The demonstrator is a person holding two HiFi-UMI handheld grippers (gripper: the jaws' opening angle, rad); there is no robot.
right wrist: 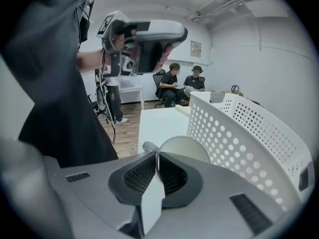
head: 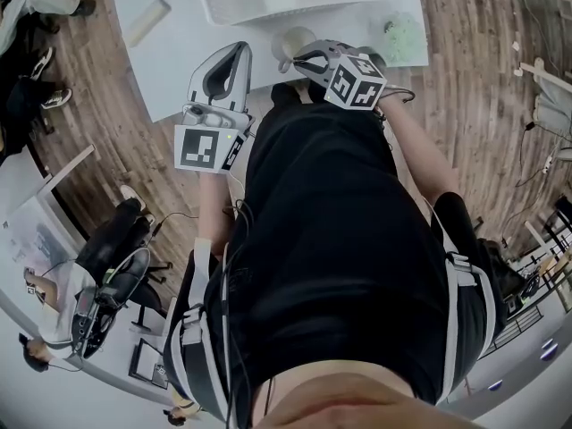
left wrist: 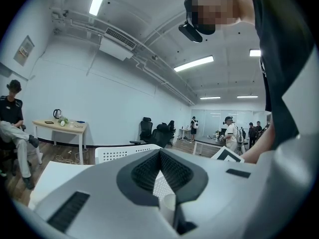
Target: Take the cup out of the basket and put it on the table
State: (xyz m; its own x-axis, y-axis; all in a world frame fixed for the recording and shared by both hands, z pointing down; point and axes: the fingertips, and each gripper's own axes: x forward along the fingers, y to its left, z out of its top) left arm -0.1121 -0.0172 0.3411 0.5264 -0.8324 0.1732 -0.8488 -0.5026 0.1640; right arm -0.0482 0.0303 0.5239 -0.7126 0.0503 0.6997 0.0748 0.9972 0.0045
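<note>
Open tabletop (right wrist: 159,126) beside basket wall (right wrist: 249,133)

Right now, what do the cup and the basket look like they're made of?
The cup looks pale, smooth and matte, with a loop handle: probably ceramic, possibly plastic. The basket looks like rigid white plastic, its walls moulded with regular rows of round holes.

White table (head: 174,56), perforated white basket (head: 268,12)
</note>
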